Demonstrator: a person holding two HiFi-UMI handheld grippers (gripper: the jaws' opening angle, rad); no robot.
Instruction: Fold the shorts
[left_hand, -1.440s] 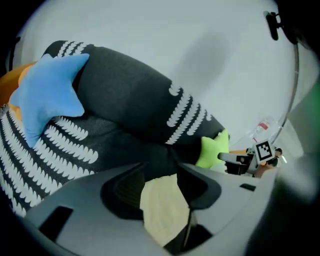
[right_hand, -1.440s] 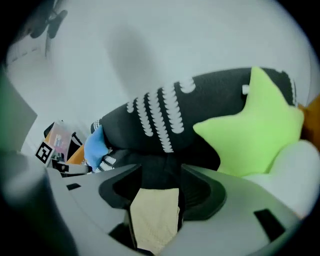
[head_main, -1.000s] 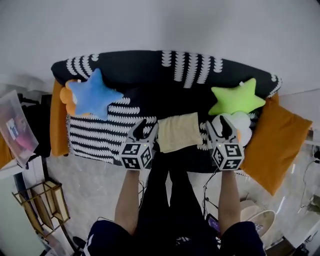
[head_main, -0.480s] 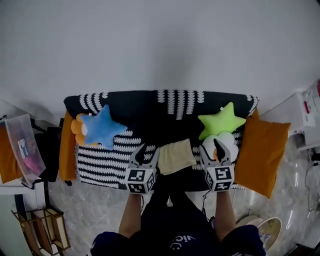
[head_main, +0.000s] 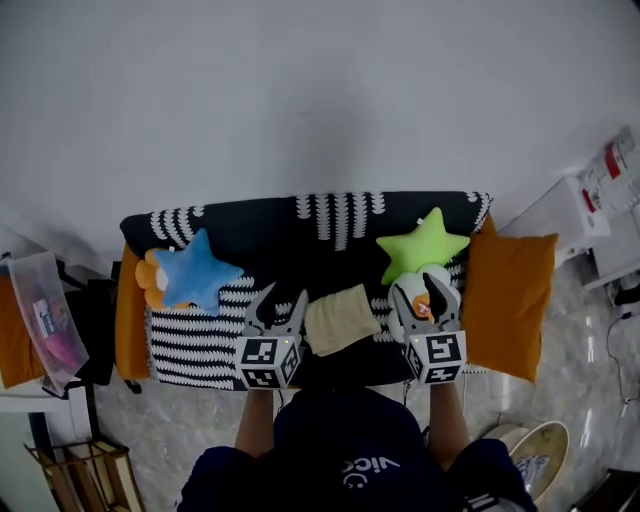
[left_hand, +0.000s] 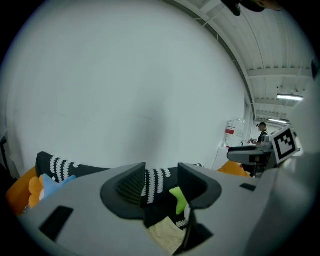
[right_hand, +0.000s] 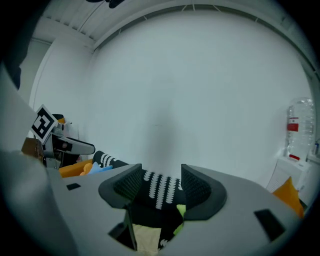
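The folded pale yellow shorts lie on the black-and-white striped sofa, between my two grippers. My left gripper hangs open just left of them, nothing between its jaws. My right gripper hangs open to their right, in front of a white plush toy, also empty. In the left gripper view the shorts show low past the open left gripper. In the right gripper view the shorts lie below the open right gripper. Both grippers point nearly level at the white wall.
A blue star cushion sits on the sofa's left, a green star cushion on its right. Orange cushions flank the sofa. A clear bag and a wooden rack stand at the left. A person stands far off.
Both grippers have risen off the sofa, away from the shorts, and the head camera has lifted with them, so the sofa looks smaller. The shorts stay folded in place.
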